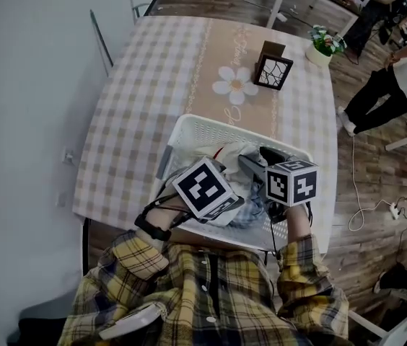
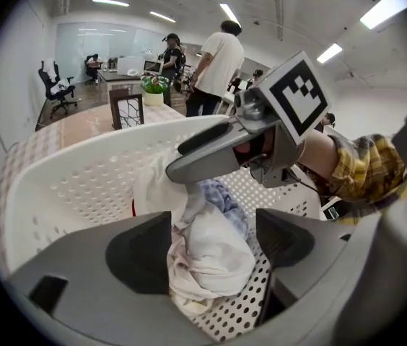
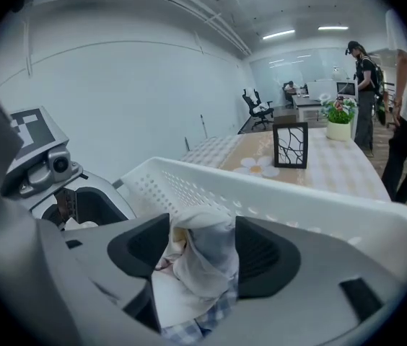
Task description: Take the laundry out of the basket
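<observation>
A white perforated laundry basket [image 1: 211,125] stands at the near edge of the table, and both grippers reach into it. The laundry [image 1: 225,153] is a crumpled heap of white and blue cloth. In the left gripper view, my left gripper [image 2: 211,244] stands wide around a white bundle [image 2: 214,262]; the cloth leans on the left pad, and a gap shows at the right pad. Blue cloth [image 2: 221,197] lies behind it, under the right gripper [image 2: 218,150]. In the right gripper view, my right gripper [image 3: 200,247] stands wide with a white fold [image 3: 200,265] loosely filling the space between its pads, checked fabric below.
The table [image 1: 138,99] wears a checked cloth with a beige runner. On its far side stand a dark wooden holder [image 1: 272,67] and a small flower pot [image 1: 325,45]. A white wall runs along the left. People stand on the wooden floor at the right, near a cable [image 1: 366,200].
</observation>
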Motion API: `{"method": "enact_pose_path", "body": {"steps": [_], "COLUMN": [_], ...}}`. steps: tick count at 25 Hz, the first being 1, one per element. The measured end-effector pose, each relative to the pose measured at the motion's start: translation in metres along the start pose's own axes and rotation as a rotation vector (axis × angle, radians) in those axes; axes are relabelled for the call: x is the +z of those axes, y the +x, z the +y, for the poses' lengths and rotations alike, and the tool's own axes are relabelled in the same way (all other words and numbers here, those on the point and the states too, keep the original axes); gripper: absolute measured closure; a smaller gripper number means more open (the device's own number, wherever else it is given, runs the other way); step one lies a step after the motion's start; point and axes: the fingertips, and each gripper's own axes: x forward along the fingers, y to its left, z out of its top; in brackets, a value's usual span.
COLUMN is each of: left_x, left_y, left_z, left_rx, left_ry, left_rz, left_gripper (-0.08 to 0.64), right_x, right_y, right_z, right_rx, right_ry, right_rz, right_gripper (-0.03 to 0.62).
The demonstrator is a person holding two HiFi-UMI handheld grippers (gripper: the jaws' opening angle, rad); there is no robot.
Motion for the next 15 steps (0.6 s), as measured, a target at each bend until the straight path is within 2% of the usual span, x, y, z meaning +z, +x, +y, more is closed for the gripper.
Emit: {"method": "enact_pose_path", "body": {"steps": [10,15], "left_x": [-0.037,-0.056], "left_y": [0.05,0.069], "left_z": [-0.022,-0.023], "left_rx": [-0.093,-0.087], "left_ry": [0.128,0.157], "left_rz": [0.263,0.33], "left_gripper": [0.133,0.121], "right_x": [-0.01,-0.015], "right_y": [0.02,0.029], "right_z": [0.003,0.007], "right_rx": [0.09,0.134], "right_ry": [0.045,0.052], "right_rz": [0.054,0.073], "right_gripper": [0.284,0.284]}}
